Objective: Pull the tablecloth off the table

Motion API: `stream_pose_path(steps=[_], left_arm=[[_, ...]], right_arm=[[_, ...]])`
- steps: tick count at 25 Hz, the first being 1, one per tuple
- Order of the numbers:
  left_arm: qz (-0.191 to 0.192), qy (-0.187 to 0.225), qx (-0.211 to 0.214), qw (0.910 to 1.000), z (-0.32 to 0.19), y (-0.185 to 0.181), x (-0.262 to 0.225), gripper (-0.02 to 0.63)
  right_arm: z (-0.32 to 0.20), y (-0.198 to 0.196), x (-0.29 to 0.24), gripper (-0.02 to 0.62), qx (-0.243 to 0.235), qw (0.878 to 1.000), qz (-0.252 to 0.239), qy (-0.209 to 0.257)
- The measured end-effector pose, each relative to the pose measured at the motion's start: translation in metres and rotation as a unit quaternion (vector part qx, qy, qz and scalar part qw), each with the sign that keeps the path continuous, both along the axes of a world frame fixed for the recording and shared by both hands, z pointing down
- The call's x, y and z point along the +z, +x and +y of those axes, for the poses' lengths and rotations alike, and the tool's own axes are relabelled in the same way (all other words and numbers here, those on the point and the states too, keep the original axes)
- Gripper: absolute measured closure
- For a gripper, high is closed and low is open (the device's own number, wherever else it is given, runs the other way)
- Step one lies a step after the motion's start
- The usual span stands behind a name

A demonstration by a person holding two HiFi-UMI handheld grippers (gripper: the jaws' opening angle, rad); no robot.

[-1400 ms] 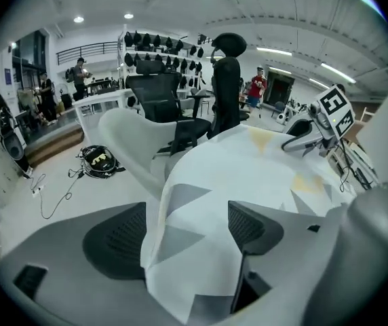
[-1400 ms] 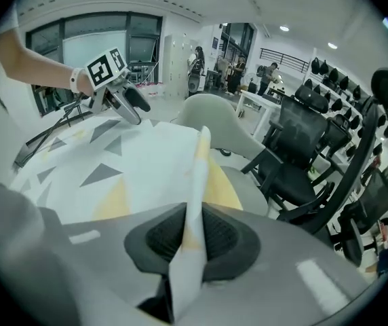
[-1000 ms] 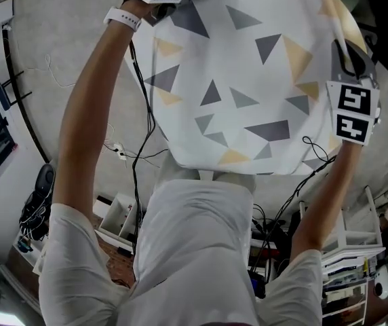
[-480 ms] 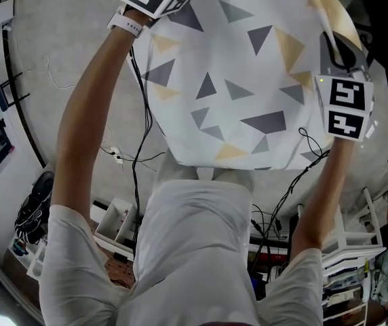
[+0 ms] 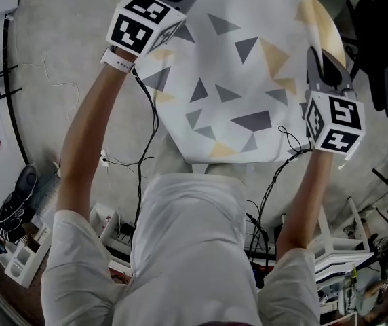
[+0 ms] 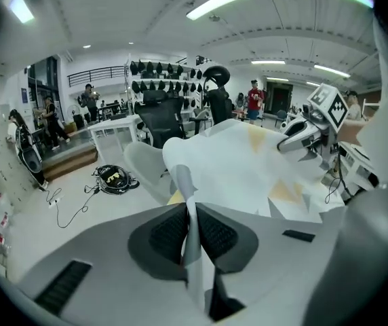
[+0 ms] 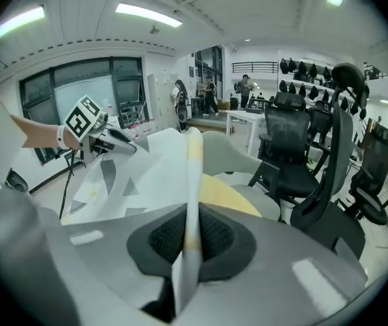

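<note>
Stretching between them, the tablecloth [image 5: 235, 80] hangs lifted over a yellow tabletop [image 7: 229, 199], pale floor [image 5: 51, 80] below. The left hand-held gripper [image 6: 190, 233] has just been closing its jaws, cloth edge pinched between. The right hand-held gripper [image 7: 188, 235] is clamped on the opposite edge. Black office chairs [image 7: 285, 145] stand beyond it, with cables [image 5: 140, 160] trailing beneath. Most of the tabletop's hidden.

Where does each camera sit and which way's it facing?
Head view: on the person's head, facing steeply down at the tablecloth; arms, torso show.
Left gripper view: on the left hand-held gripper, along jaws just closing on the tablecloth.
Right gripper view: on the right hand-held gripper, jaws pinching tablecloth.
Shared: gripper views show each other's gripper.
</note>
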State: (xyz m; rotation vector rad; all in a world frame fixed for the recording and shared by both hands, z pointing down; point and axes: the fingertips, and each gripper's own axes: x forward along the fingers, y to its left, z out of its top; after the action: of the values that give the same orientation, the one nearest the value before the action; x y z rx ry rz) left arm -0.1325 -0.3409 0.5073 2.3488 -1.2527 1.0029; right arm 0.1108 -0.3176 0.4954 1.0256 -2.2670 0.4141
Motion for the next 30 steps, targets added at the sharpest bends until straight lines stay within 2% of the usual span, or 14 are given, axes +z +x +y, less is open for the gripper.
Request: stream_pose_path(steps=[5,10,16,24,30], left_arm=[[0.012,0.022,-0.024,0.9994,0.032,0.001,-0.05,0.574],[0.043,0.051,-0.034,0.9972,0.091,0.003,-0.106,0.577],[0.086,0.068,-0.029,0.9936,0.169,-0.002,-0.161,0.578],[0.145,0.115,-0.025,0.9823,0.293,-0.047,-0.224,0.579],[0.161,0.14,-0.01,0.977,0.334,-0.049,-0.256,0.58]], right_arm=[[0.021,-0.002,-0.037,0.566,0.018,1.0,-0.017,0.017],[0.07,-0.003,-0.084,0.566,0.047,0.997,-0.021,0.051],[0.134,-0.007,-0.135,0.565,0.089,0.991,-0.015,0.097],[0.257,-0.047,-0.204,0.563,0.127,0.98,-0.02,0.154],[0.309,-0.043,-0.227,0.563,0.133,0.976,-0.026,0.172]])
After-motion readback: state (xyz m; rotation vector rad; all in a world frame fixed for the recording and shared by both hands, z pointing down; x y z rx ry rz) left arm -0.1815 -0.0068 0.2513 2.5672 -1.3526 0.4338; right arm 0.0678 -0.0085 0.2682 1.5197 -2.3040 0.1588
